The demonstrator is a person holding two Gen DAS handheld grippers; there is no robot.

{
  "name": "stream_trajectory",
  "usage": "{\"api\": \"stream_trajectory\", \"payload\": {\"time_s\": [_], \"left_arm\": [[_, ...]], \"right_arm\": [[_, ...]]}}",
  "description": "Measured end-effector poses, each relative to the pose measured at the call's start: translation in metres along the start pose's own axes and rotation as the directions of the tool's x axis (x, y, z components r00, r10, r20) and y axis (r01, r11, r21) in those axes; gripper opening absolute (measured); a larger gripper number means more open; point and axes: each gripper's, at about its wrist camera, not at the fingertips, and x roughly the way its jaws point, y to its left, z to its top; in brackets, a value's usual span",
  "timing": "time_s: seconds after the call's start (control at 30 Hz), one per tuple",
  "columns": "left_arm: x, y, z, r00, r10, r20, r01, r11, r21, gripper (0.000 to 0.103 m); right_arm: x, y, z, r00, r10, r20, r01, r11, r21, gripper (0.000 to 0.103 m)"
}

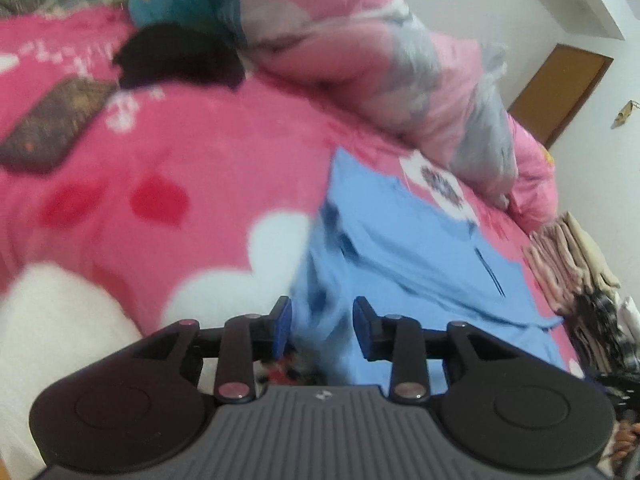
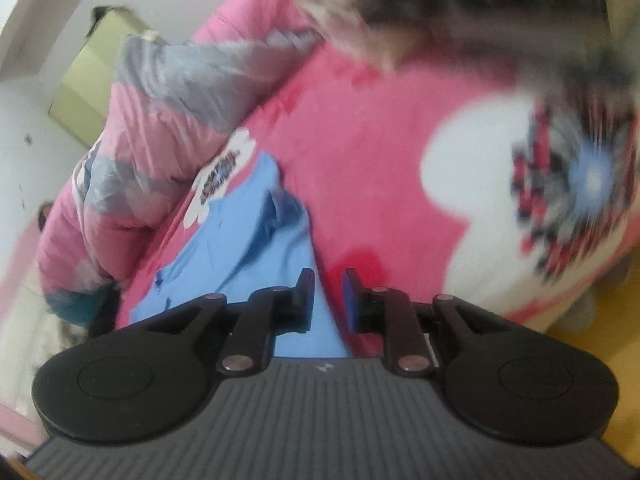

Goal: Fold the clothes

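The left gripper hangs over the bed with its 2 jaws parted and nothing pressed between the blue pads. The blue garment lies spread on the pink blanket, straight ahead of this gripper and off to its right; its near edge shows in the gap between the jaws, below them, though blur hides whether cloth and pads touch. Ahead and to the left lie a black garment and a dark flat thing. Ahead to the right is a rolled pink and grey quilt, and a stack of folded clothes sits at the far right.

The right gripper is also released, jaws apart by a narrower gap, gripping nothing. For it the blue garment lies ahead and to the left, reaching under the left jaw; the pink blanket fills the right. The quilt lies beyond the garment, further left. A blurred checked cloth sits far ahead to the right.
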Motion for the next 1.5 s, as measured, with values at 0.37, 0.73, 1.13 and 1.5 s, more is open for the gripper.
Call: {"api": "stream_trajectory", "payload": {"time_s": [0.37,0.73,1.13,1.5], "left_arm": [[0.047,-0.026,0.016,1.000,0.011,-0.020,-0.007,0.979,0.205,0.033],[0.073,-0.023,0.018,0.997,0.066,-0.025,-0.056,0.952,0.301,0.033],[0.080,-0.018,0.032,1.000,0.027,0.000,-0.026,0.961,0.275,0.033],[0.087,-0.019,0.048,1.000,-0.009,0.022,0.003,0.967,0.253,0.033]], "right_arm": [[0.068,0.204,-0.067,0.922,0.289,-0.256,-0.384,0.613,-0.691,0.016],[0.147,0.309,-0.176,0.848,0.206,-0.489,-0.519,0.136,-0.844,0.016],[0.151,0.325,-0.204,0.874,0.173,-0.454,-0.452,-0.055,-0.890,0.018],[0.164,0.335,-0.188,0.882,0.206,-0.424,-0.433,0.001,-0.901,0.002]]}}
